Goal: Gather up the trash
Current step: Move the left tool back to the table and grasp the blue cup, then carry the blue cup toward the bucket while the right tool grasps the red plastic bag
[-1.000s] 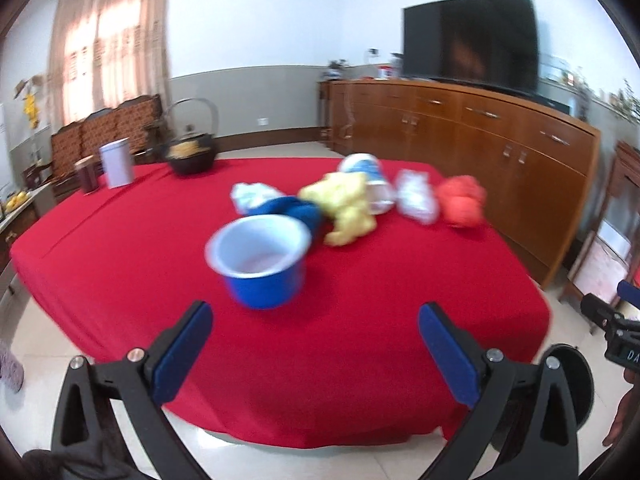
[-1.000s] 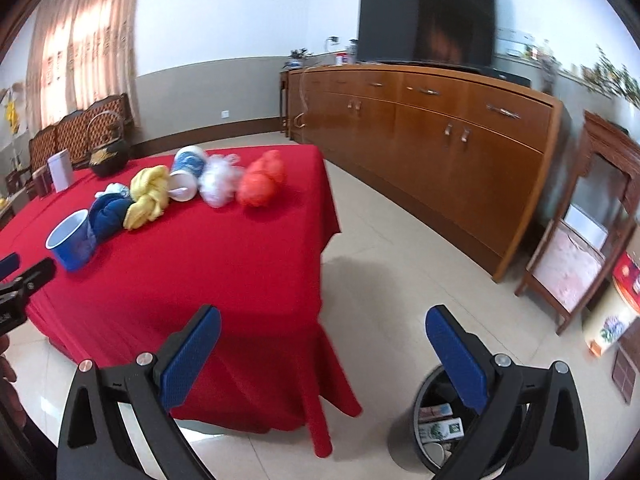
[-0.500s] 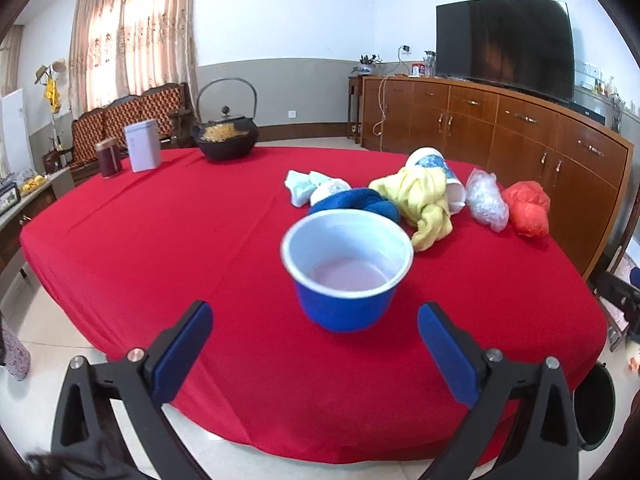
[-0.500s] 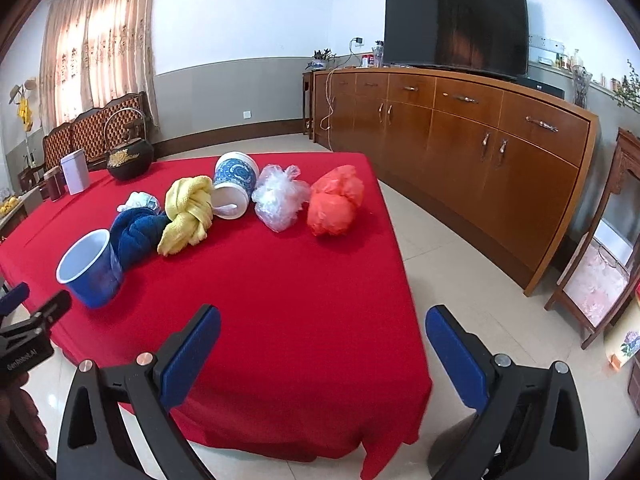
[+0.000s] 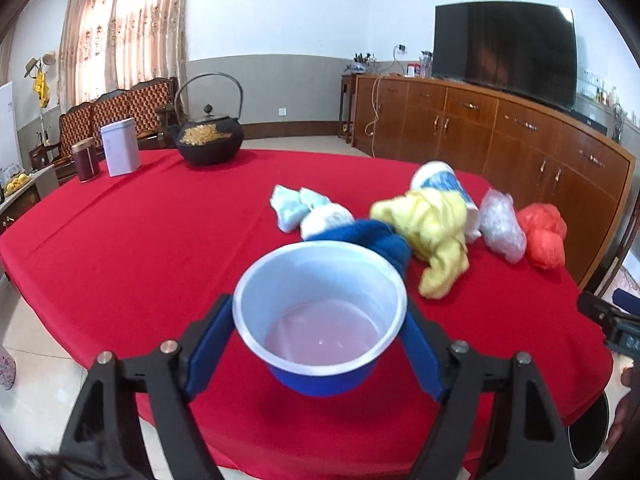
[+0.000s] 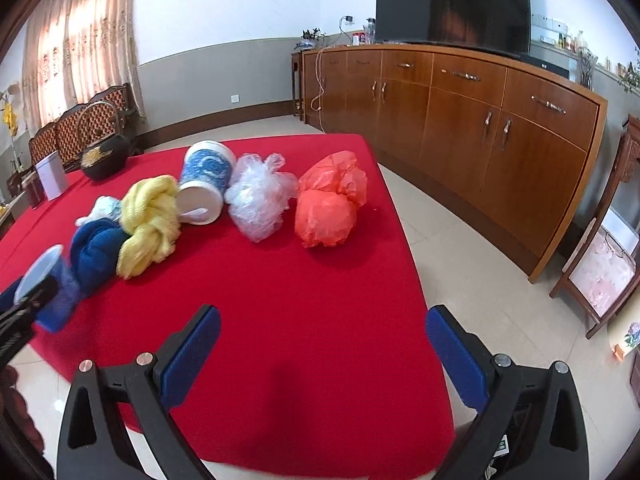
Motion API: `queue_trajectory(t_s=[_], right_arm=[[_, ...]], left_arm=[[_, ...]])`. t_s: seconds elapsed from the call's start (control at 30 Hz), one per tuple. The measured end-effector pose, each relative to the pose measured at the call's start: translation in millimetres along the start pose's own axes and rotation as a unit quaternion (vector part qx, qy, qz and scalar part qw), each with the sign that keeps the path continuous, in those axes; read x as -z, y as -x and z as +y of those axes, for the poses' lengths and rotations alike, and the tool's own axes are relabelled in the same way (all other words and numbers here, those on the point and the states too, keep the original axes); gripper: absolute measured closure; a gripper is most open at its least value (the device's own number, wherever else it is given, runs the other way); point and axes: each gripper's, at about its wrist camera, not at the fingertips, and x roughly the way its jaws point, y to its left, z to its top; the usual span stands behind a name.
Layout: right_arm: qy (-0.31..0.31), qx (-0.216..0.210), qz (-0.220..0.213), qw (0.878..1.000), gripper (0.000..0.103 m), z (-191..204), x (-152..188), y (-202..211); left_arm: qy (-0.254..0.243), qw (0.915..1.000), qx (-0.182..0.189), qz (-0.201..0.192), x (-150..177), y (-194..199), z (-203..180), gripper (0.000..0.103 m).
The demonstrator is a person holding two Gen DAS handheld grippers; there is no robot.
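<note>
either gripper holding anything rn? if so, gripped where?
Left gripper is closing around the blue cup, fingers flanking its side walls just under the rim; firm contact can't be confirmed. Right gripper is open over the red tablecloth, holding nothing.

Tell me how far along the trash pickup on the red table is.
Barely started: nothing looks cleared yet. In hand: the left tongs are closing around the blue cup. Left on the table: orange bag, clear bag, patterned cup, cloth bundles. The right tongs are open and empty.
</note>
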Motion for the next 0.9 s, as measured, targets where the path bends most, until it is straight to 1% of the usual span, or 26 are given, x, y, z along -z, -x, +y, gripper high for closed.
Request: queue_trajectory(t_s=[0.1,0.23,0.33,0.37,0.4,0.47,0.5,0.53,0.57,0.63,0.73,0.9], right_arm=[[-0.003,0.001,0.007,1.000,0.000,-2.7,-11.3,-16.9],[0.000,0.002,0.018,1.000,0.000,-1.6,-29.9,-40.0],[0.005,0.003,0.023,1.000,0.000,2.1,-44.1,-56.6],[0.006,0.006,0.026,1.000,0.002,2.8,-47.5,-61.0],[0.006,0.004,0.029,1.000,0.007,3.2,-51.4,-66.9],[0.005,0.003,0.040,0.999,0.028,3.1,-55.5,-76.2],[0.003,-0.001,0.045,0.999,0.033,2.4,-56.9,-79.5],[0.001,-0.007,0.050,0.999,0.049,1.3,-58.0,-83.5],[0.001,-0.009,0.055,0.998,0.076,0.8,-57.9,-87.0],[-0.005,-0.015,0.059,0.998,0.077,-1.9,-56.8,-88.0],[0.003,-0.018,0.050,0.999,0.079,-1.1,-53.9,-81.9],[0.005,-0.023,0.037,0.999,0.079,-0.3,-48.5,-68.0]], left_arm=[[0.006,0.9999,-0.012,-0.006,-6.9,-2.4,16.6,0.023],[0.012,0.9996,-0.027,0.004,-14.7,-20.3,34.1,0.023],[0.016,0.9994,-0.030,0.011,-17.9,-30.6,43.8,0.023],[0.016,0.9994,-0.030,0.012,-18.9,-33.2,45.7,0.023],[0.017,0.9994,-0.028,0.011,-19.6,-34.8,47.6,0.023],[0.016,0.9995,-0.026,0.010,-20.5,-37.9,48.5,0.023],[0.016,0.9995,-0.024,0.011,-20.3,-39.5,48.8,0.023],[0.016,0.9996,-0.022,0.010,-20.1,-40.2,49.2,0.024],[0.017,0.9996,-0.020,0.009,-19.8,-40.4,49.4,0.024],[0.016,0.9997,-0.019,0.006,-20.0,-39.8,49.5,0.024],[0.014,0.9997,-0.018,0.001,-21.4,-36.2,47.7,0.024],[0.003,0.9998,-0.019,-0.010,-21.0,-22.0,38.9,0.024]])
